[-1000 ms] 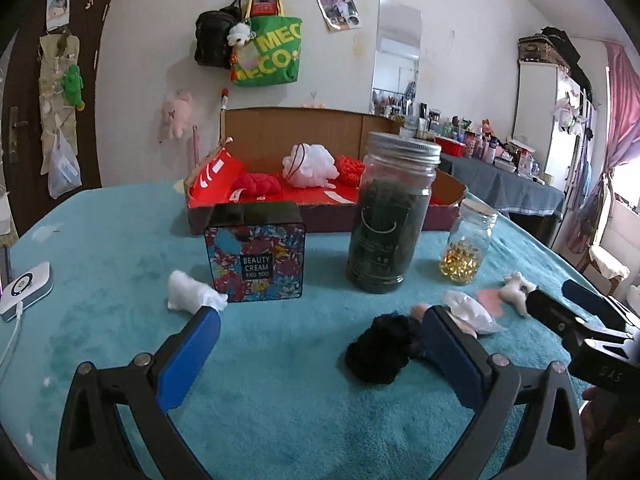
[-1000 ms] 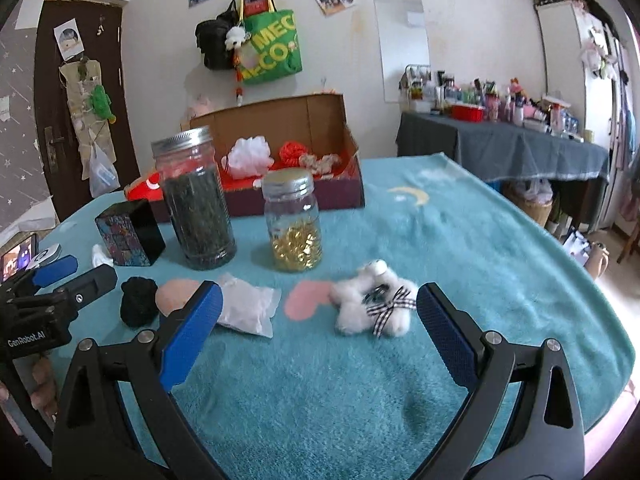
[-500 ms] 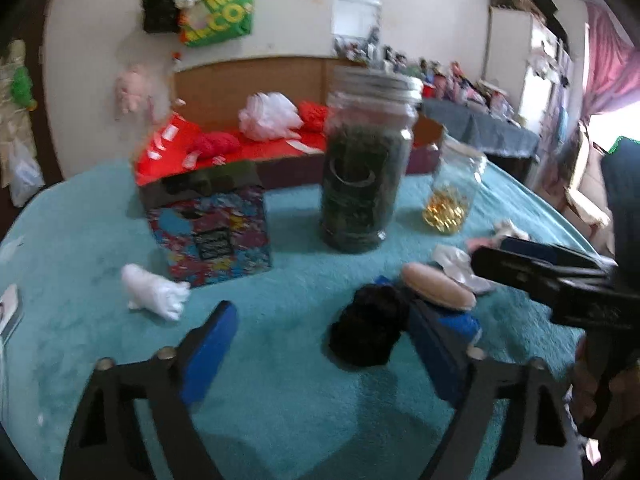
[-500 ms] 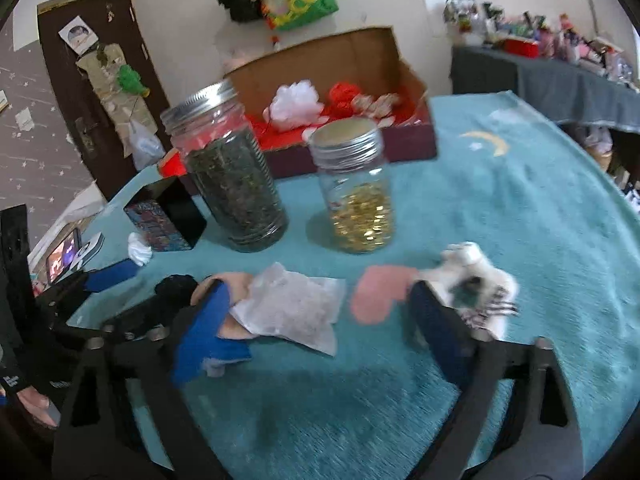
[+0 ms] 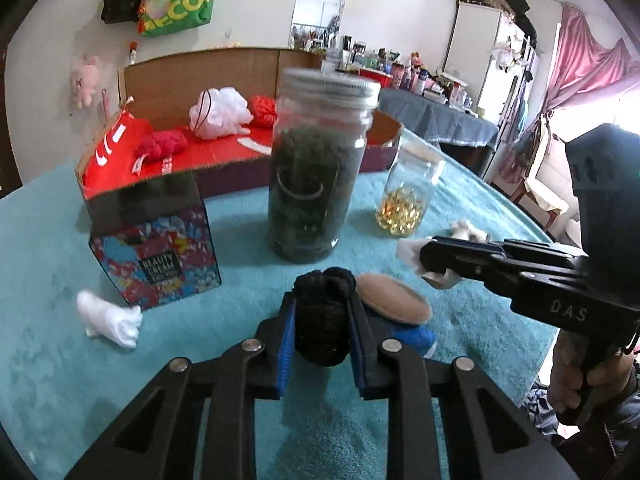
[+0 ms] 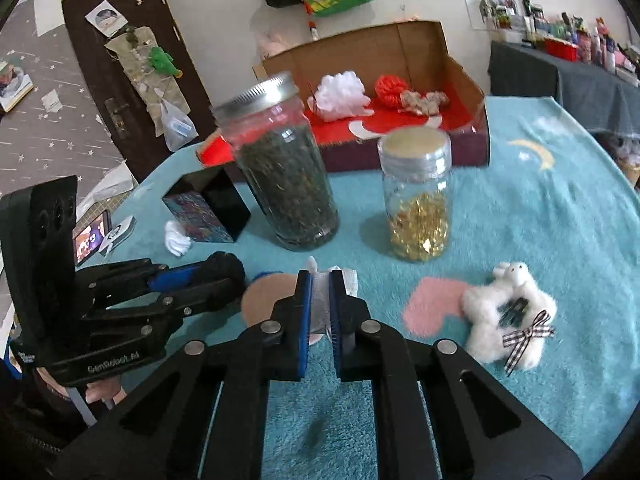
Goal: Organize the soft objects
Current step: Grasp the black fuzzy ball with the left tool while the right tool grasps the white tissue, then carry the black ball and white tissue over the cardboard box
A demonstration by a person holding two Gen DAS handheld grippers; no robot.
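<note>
Both claws closed: pompom (image 5: 322, 312), pouch (image 6: 320, 300).

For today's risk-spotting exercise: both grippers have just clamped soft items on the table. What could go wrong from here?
1. The left gripper pinches the black pompom right beside the tan puff; lifting may drag it.
2. The right gripper holds only a thin white sachet; it could slip.
3. The tall jar stands before the red box; carrying over could topple it.

black pompom (image 5: 322, 316) | pinched upright; white pouch (image 6: 320, 304) | pinched, crumpled
</note>
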